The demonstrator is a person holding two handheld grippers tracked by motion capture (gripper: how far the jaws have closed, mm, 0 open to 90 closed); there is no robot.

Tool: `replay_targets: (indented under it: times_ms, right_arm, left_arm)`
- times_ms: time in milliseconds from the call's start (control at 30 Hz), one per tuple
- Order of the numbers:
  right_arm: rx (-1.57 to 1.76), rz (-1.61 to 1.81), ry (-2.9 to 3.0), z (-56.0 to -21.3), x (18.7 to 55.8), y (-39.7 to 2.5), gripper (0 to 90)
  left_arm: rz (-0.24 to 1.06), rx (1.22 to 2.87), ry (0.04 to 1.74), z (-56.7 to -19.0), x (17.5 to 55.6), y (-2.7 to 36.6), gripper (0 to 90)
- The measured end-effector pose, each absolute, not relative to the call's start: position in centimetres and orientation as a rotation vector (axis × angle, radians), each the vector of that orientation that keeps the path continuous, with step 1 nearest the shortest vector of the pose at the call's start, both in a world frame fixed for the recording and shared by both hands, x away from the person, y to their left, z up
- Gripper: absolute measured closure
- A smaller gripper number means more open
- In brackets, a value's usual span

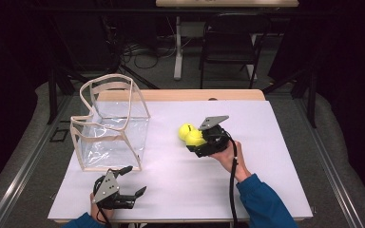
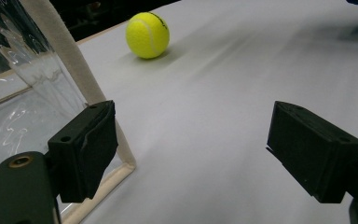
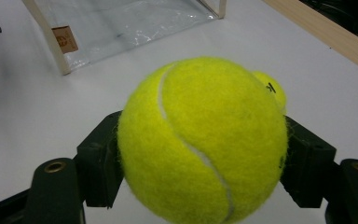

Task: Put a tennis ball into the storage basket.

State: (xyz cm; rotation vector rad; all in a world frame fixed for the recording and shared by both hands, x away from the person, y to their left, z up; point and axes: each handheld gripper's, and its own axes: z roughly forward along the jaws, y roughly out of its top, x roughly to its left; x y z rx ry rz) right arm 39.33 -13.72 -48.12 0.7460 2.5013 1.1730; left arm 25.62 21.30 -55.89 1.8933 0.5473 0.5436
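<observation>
Between right hand-held gripper (image 3: 200, 154) jaws, tennis ball (image 3: 200, 140)

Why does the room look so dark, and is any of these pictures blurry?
High view: the white table is brightly lit while the room behind is nearly black. Left gripper view: the table streaks with motion blur at right, the clear bag shows glare. Right gripper view: the held tennis ball looms large and sharp; the second ball behind it looks softer.

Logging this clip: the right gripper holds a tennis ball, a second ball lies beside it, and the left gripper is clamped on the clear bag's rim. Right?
Not quite. The left gripper is open, its jaws apart beside the clear bag, as the left gripper view shows. The right gripper does hold a tennis ball, with a second ball beside it.
</observation>
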Motion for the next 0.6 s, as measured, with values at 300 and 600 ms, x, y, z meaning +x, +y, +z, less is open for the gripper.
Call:
replay_targets:
  times_ms: [300, 600]
  right_arm:
    - [0.731, 1.191, 2.494, -47.6, 39.6, -13.1, 26.4]
    - [0.724, 1.209, 2.479, -47.0, 39.9, -12.7, 26.4]
  left_arm:
    - [0.545, 1.888, 0.549, -55.9, 25.7, 21.3, 16.0]
    - [0.546, 1.889, 0.546, -55.9, 25.6, 21.3, 16.0]
